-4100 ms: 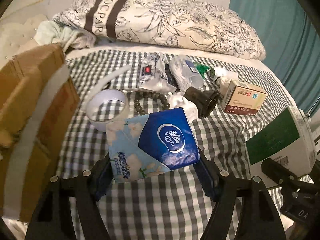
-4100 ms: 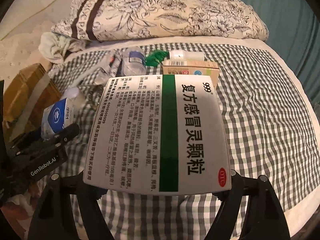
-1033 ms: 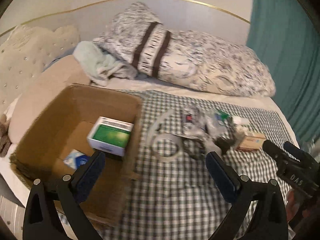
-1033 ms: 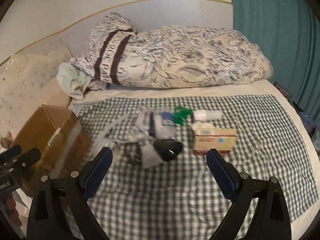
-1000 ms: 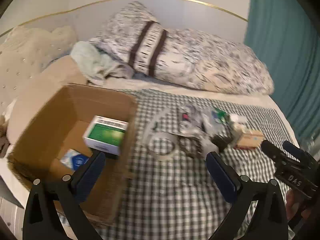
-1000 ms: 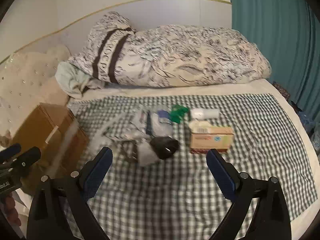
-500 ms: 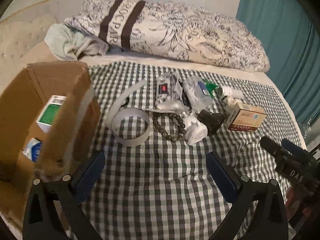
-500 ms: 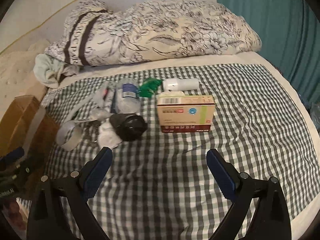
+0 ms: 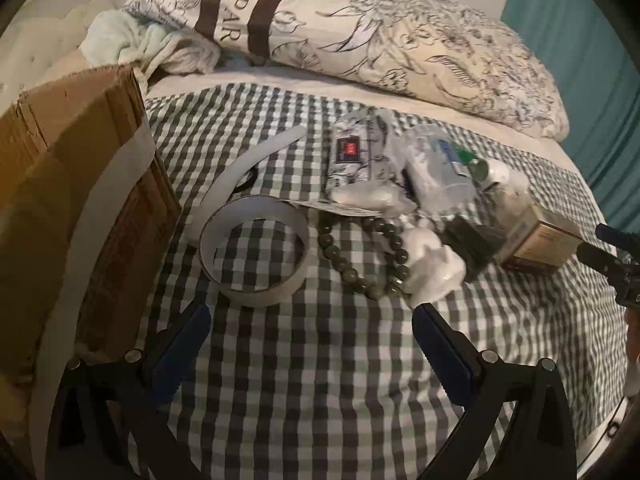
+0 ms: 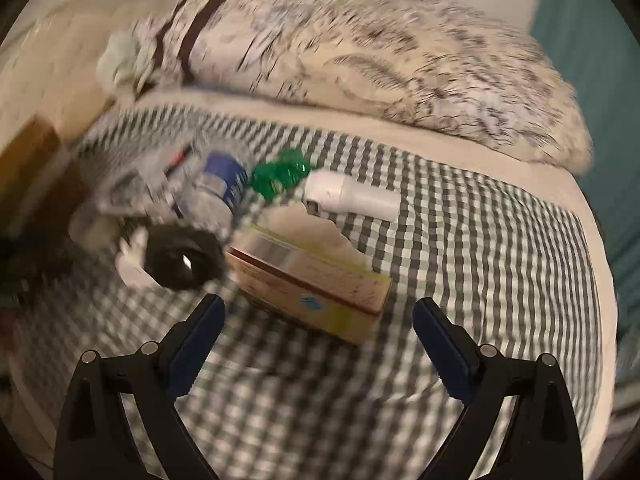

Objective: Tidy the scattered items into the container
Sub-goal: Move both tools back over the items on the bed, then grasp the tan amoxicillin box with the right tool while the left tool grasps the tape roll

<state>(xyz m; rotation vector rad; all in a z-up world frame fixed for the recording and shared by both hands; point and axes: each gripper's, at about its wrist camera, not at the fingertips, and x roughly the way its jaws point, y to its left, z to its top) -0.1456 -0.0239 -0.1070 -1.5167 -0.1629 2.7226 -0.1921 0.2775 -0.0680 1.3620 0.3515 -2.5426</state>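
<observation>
My left gripper is open and empty, low over the checked cloth, just short of a white tape roll and a green bead bracelet. The cardboard box stands to its left. My right gripper is open and empty, its fingers on either side of a tan medicine box, just short of it. That box also shows in the left wrist view. A black round object, a white tube and a green wrapper lie behind it. The right wrist view is blurred.
A crumpled white tissue, a printed packet and a clear plastic bottle lie in the pile. A patterned pillow and a pale towel lie at the bed's head. A teal curtain hangs at right.
Both grippers have dropped and moved in towards the pile. The left one now sits near the tape roll and the right one near the tan medicine box. Both are still open.
</observation>
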